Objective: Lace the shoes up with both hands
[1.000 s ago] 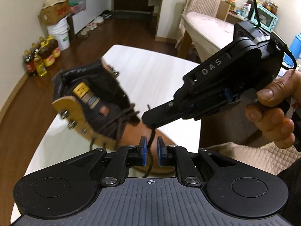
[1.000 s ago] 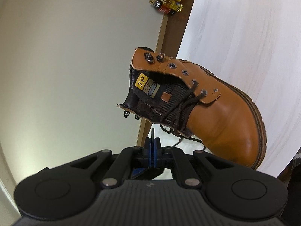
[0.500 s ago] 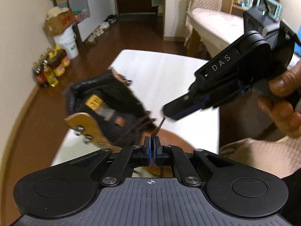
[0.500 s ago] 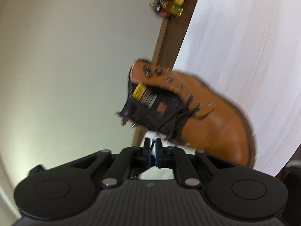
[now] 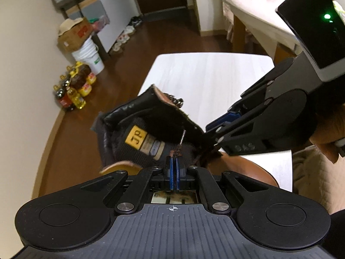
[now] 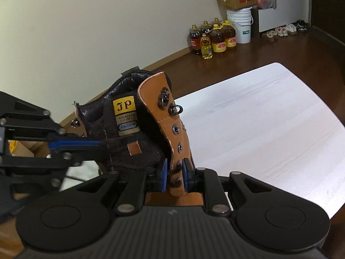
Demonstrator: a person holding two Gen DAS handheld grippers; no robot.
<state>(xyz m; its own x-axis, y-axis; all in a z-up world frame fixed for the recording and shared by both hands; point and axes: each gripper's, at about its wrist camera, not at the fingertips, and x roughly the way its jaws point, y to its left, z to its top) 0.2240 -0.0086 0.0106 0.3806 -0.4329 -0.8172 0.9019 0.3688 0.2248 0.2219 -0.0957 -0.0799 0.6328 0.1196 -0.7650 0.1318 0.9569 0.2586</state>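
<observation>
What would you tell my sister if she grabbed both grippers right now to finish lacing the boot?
Left gripper: shut on the lace tip, which pokes up in front of the boot tongue.
Right gripper: its blue pads sit either side of the tan eyelet flap, around the lowest eyelets; whether it is squeezing cannot be told.
The tan boot is at the edge of the white table.
Done: laces show only low on the boot.
Left: the upper eyelets and top hooks are empty. Thread the tip upward, then tie.

One boot [image 6: 163, 129], two hand-held grippers [image 5: 173, 161] [image 6: 173, 172] (one white bucket [image 6: 241, 26])
</observation>
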